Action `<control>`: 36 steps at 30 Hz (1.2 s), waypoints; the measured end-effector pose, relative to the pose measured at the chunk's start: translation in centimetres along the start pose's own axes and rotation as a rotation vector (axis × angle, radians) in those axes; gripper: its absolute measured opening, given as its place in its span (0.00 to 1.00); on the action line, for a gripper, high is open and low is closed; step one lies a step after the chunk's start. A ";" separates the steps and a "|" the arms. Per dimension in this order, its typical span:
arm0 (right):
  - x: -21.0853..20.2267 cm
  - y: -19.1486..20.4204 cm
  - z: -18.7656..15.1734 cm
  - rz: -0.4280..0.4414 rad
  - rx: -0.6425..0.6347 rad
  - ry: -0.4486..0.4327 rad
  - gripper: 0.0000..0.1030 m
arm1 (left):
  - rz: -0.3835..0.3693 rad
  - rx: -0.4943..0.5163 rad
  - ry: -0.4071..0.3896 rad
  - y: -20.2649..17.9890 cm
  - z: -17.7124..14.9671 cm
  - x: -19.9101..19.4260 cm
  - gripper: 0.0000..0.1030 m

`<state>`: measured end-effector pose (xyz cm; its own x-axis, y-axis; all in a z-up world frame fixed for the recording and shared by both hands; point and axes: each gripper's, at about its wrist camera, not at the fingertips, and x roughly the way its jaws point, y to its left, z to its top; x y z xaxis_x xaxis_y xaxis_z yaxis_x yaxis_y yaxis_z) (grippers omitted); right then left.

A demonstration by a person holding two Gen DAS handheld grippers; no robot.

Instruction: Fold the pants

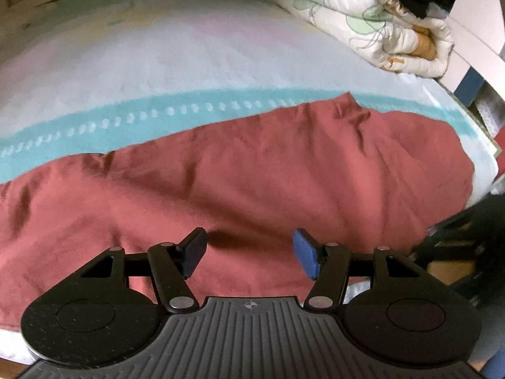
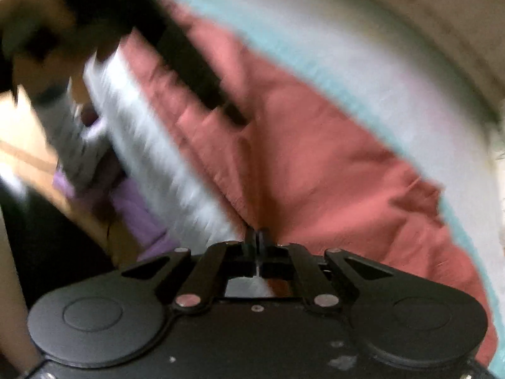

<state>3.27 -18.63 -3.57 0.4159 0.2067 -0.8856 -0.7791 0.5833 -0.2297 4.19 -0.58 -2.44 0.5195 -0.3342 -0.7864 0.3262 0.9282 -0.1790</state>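
Beyond the pants, only left view shows quilt.

Black claw, blue pads

Rolled floral quilt, striped bedsheet

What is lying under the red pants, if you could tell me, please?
The pants lie on a pale sheet with a teal stripe; the sheet shows past their far edge. What lies directly beneath the cloth is covered.
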 end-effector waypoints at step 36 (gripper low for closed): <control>-4.9 -28.7 -23.4 -0.330 1.479 0.130 0.35 | 0.046 0.114 0.101 -1.2 -1.2 2.2 0.61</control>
<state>12.66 -54.74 -2.11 0.3679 -0.1090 -0.9235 0.5258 0.8435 0.1099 4.04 -2.28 -4.68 0.4563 -0.2681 -0.8485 0.3946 0.9156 -0.0771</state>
